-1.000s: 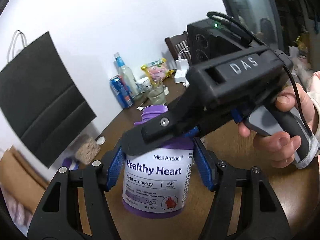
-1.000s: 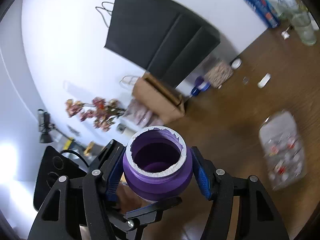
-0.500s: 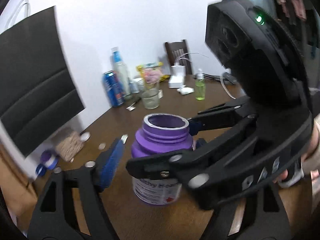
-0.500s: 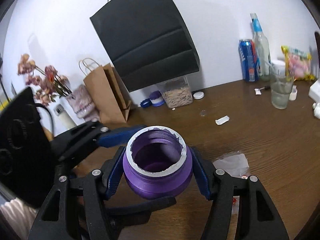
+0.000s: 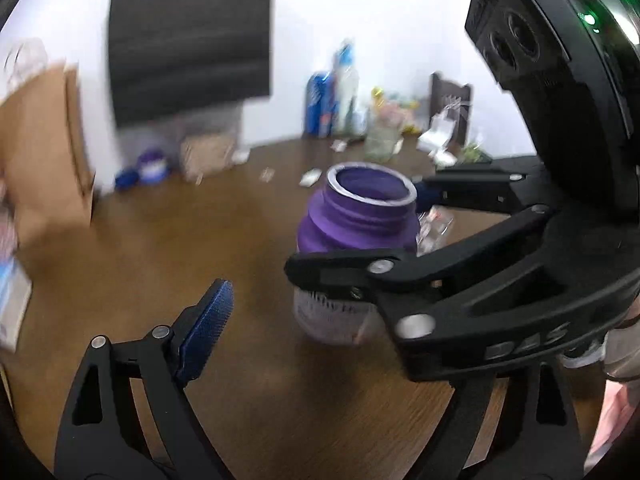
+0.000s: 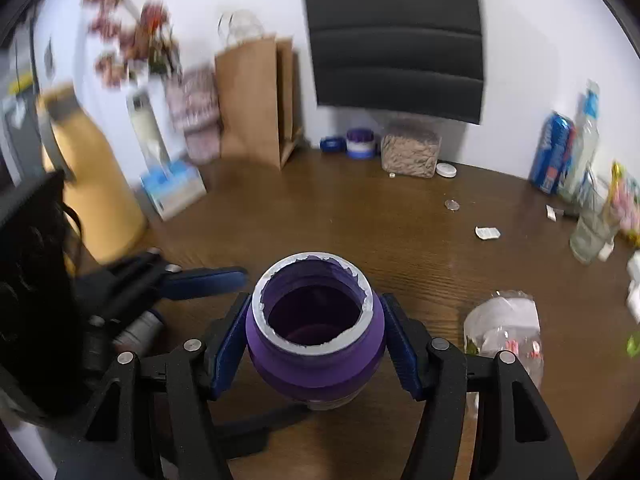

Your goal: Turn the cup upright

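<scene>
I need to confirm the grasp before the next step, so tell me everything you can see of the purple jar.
The purple jar stands upright on the brown wooden table, mouth up and lidless. It looks like plastic, with a ridged neck and a ragged silvery foil remnant around the rim. A white printed label wraps the lower body, its text blurred. The inside looks empty as far as can be seen. The right gripper clamps it at the shoulder with blue pads on both sides. The left gripper is open beside it, not touching.

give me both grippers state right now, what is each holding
Left gripper: open, holding nothing, beside the purple jar.
Right gripper: closed on the purple jar, which stands mouth up on the table.
</scene>
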### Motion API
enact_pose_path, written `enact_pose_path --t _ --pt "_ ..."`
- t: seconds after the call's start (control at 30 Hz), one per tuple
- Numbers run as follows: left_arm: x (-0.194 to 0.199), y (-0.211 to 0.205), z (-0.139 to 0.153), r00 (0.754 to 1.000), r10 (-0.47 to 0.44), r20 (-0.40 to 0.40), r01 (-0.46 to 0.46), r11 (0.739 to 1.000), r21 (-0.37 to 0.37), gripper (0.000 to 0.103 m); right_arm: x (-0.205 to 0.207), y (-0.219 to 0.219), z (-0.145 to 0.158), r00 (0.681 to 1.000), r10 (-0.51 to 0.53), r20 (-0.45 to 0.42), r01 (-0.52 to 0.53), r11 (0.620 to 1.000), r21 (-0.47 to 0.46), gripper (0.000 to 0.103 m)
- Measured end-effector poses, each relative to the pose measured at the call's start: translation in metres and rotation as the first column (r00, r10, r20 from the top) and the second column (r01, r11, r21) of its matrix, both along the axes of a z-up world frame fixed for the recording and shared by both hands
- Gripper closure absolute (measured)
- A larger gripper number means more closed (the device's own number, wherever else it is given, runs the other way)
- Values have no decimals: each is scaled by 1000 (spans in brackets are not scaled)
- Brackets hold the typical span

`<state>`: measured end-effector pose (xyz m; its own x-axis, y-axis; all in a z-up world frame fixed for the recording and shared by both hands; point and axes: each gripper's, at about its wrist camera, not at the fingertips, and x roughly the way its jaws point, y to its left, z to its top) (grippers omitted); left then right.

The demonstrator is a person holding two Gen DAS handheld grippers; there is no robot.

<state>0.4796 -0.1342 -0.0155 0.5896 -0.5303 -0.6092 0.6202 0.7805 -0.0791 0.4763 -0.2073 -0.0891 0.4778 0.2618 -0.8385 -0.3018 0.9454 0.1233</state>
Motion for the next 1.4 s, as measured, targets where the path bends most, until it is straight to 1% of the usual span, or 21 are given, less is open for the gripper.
enact_pose_path --t 0.07,0.1,0.13,0.2,0.27,0.3,0.4,0.47,0.57,0.67,0.7,0.73,0.8,0.87,0.9,0.93,1.03,1.17,1.27,1.37,1.4 --pt "0 -3 -6 999 24 -26 -23 998 61 17 5 9 -12 999 29 -29 -30 999 -27 35" --pt "0 -4 -10 998 58 -36 -54 994 97 17 7 13 -19 998 36 -43 -37 998 -43 35" --pt "-3 -1 -13 995 81 -50 -76 992 104 16 6 15 -23 998 39 -45 -41 997 -60 35" --pt "-1 4 -21 986 102 -130 -91 992 92 12 3 17 -31 998 38 -41 -41 996 -80 35" --pt "-2 11 -26 977 111 -181 -99 992 74 12 1 14 -36 998 31 -63 -33 999 -38 34" --pt "-2 14 -28 974 117 -192 -105 992 70 12 1 13 -38 996 26 -80 -28 999 -26 34" --pt "-5 20 -27 969 156 -191 -143 987 79 12 -4 6 -30 997 16 -80 -15 1000 11 24" --pt "-8 23 -23 965 175 -194 -161 983 84 12 -9 0 -18 997 3 -72 0 999 44 24" --pt "-25 32 -6 964 208 -164 -196 977 86 12 -23 -14 9 999 -23 -40 26 997 79 24" --pt "-52 48 9 960 254 -117 -244 965 96 12 -46 -37 34 998 -61 -14 62 992 112 24" --pt "-66 58 15 957 274 -90 -266 960 90 10 -54 -44 40 997 -71 -9 72 991 110 24" --pt "-76 66 19 953 295 -72 -288 953 89 6 -65 -53 46 996 -84 -4 84 992 98 24" --pt "-99 86 29 936 350 -36 -347 935 74 5 -79 -64 53 995 -95 -1 95 992 78 24" --pt "-115 100 36 919 395 -23 -393 918 56 5 -95 -73 59 994 -110 5 110 992 62 24" --pt "-126 108 41 909 416 -21 -415 909 37 2 -103 -75 62 993 -115 4 114 991 63 24" --pt "-131 111 43 905 426 -22 -425 905 28 0 -109 -76 64 993 -116 2 116 991 68 24" --pt "-153 119 51 892 451 -20 -452 892 -2 0 -128 -74 71 993 -117 12 116 988 100 24" --pt "-180 117 60 886 463 39 -463 886 2 0 -151 -65 81 993 -113 39 109 990 91 24" --pt "-199 118 63 877 476 73 -475 880 -21 0 -170 -61 90 990 -119 81 113 991 78 24" --pt "-220 121 64 851 512 113 -509 859 -58 0 -190 -60 97 983 -131 131 122 990 75 24" --pt "-230 122 64 835 534 132 -529 846 -74 0 -195 -59 99 981 -135 142 125 989 73 24"
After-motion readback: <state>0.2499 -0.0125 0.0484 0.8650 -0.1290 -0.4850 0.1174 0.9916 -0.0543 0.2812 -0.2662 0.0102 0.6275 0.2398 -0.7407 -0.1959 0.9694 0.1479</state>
